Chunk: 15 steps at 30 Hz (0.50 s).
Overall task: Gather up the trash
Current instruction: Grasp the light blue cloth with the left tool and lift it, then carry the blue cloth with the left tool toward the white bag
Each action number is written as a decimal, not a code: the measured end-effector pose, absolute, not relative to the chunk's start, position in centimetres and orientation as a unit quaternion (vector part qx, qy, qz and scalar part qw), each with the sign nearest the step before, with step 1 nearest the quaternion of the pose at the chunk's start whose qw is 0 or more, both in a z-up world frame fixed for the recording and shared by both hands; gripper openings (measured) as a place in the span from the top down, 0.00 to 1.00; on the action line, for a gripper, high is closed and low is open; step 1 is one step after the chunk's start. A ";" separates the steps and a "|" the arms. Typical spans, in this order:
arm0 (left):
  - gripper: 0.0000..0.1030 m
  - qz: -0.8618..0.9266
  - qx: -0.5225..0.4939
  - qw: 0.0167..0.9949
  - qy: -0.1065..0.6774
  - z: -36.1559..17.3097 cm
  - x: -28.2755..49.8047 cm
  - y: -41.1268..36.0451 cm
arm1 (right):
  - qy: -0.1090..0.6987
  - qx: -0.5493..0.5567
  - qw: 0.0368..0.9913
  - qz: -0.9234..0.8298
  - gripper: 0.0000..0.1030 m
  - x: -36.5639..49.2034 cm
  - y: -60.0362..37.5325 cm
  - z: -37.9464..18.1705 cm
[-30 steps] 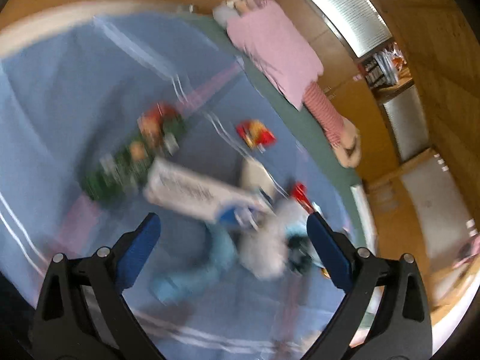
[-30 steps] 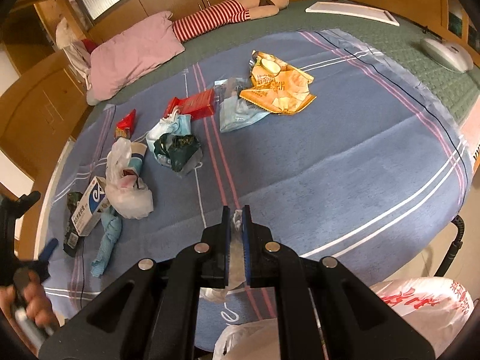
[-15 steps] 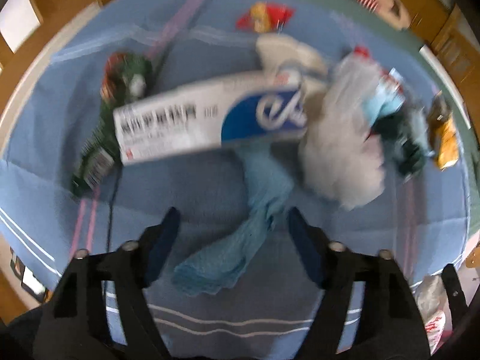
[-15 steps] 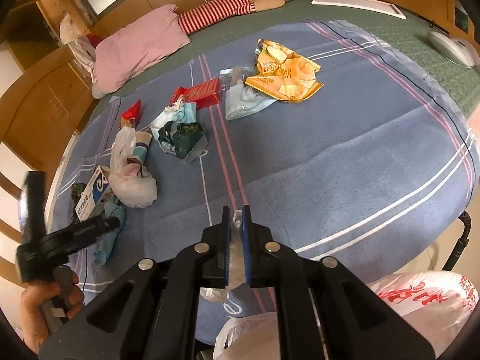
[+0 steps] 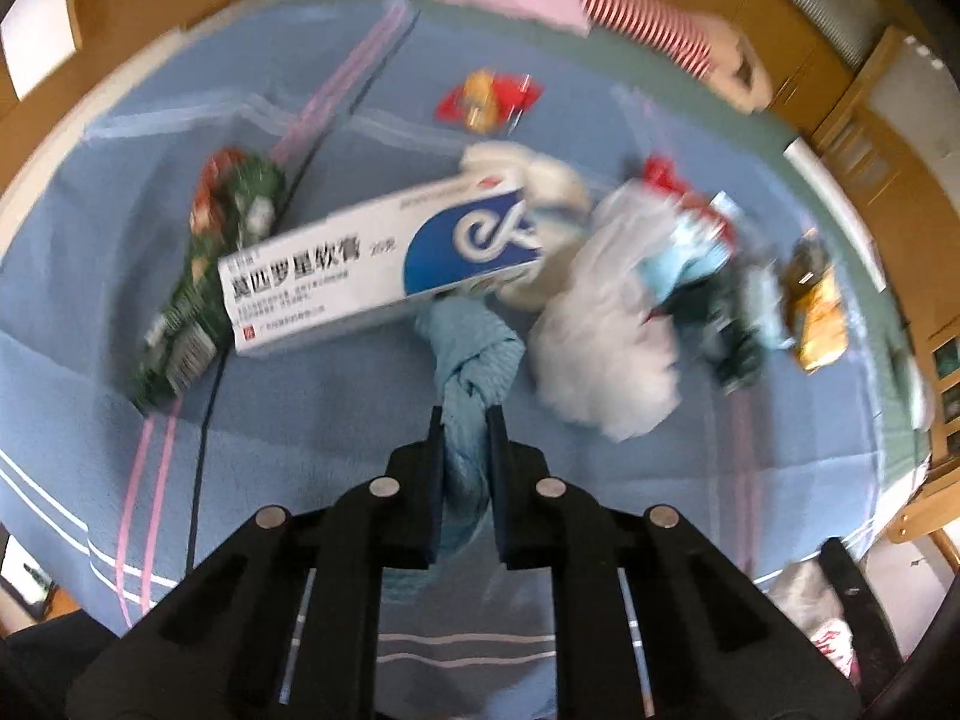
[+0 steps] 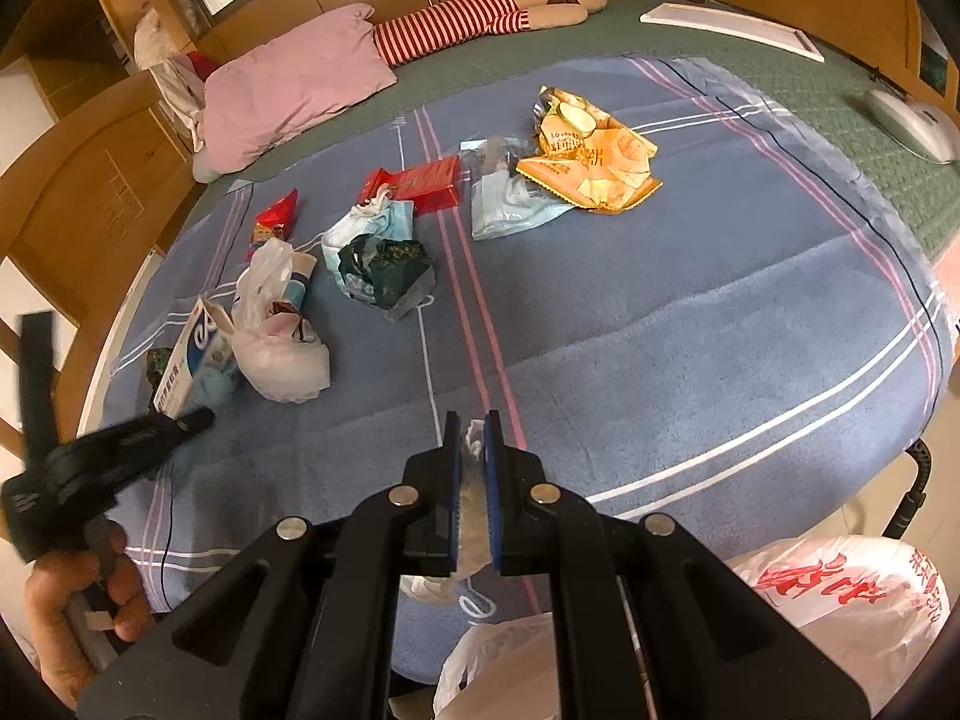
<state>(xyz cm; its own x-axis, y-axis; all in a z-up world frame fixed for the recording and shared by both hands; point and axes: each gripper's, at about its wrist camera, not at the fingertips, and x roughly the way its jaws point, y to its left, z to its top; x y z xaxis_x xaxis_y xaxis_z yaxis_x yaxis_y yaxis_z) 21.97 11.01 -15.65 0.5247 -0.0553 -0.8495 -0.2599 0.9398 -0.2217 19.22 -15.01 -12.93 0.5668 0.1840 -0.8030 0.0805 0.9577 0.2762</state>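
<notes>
My left gripper (image 5: 465,420) is low over the blue blanket (image 5: 300,432), its jaws closing with a twisted light-blue cloth (image 5: 474,348) pinched between the pads. Just beyond it lie a white-and-blue carton (image 5: 372,264), a crumpled white bag (image 5: 606,348) and a green wrapper (image 5: 222,228). In the right wrist view the left gripper (image 6: 192,420) shows at the far left, held by a hand (image 6: 66,594). My right gripper (image 6: 471,420) is shut on a fold of the white plastic bag (image 6: 840,588) with red print, which hangs at the bed's near edge.
More litter lies further up the blanket: an orange snack wrapper (image 6: 588,156), a clear packet (image 6: 510,198), a red box (image 6: 420,180), a dark green wrapper (image 6: 390,270), a face mask (image 6: 372,228), a small red wrapper (image 6: 273,222). A pink pillow (image 6: 294,90) lies beyond.
The left gripper rolled, swung in over the blue cloth and went from wide open to pinching it. The right gripper kept still, shut on the bag.
</notes>
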 end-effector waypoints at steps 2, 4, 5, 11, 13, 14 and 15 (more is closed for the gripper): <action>0.88 0.052 -0.166 0.883 0.435 -13.6 20.5 10.8 | 0.465 0.141 0.874 0.030 0.92 19.2 -14.9 -12.9; 0.88 0.048 -0.166 0.907 0.385 -11.4 19.0 10.5 | 0.464 0.140 0.874 0.031 0.92 19.2 -14.7 -12.9; 0.88 0.045 -0.166 0.916 0.362 -10.5 18.2 10.5 | 0.464 0.140 0.874 0.032 0.92 19.2 -14.6 -12.9; 0.88 0.045 -0.188 0.935 0.297 -8.5 17.1 10.5 | 0.456 0.133 0.879 0.044 0.92 19.0 -13.6 -12.5; 0.88 0.054 -0.194 0.935 0.291 -8.5 16.8 10.4 | 0.455 0.131 0.879 0.047 0.92 19.0 -13.5 -12.4; 0.88 0.058 -0.197 0.936 0.287 -8.4 16.7 10.6 | 0.454 0.131 0.880 0.048 0.92 19.0 -13.5 -12.4; 0.88 0.062 -0.198 0.937 0.281 -8.2 16.6 10.6 | 0.454 0.131 0.880 0.048 0.92 19.0 -13.4 -12.4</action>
<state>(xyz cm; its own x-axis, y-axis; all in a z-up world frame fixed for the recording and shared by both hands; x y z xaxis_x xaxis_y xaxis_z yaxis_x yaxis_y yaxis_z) 16.57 10.64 -8.19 0.8342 0.0052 -0.5514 -0.2273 0.9143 -0.3353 18.96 -13.44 -12.36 0.5836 0.2031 -0.7862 0.0338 0.9613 0.2734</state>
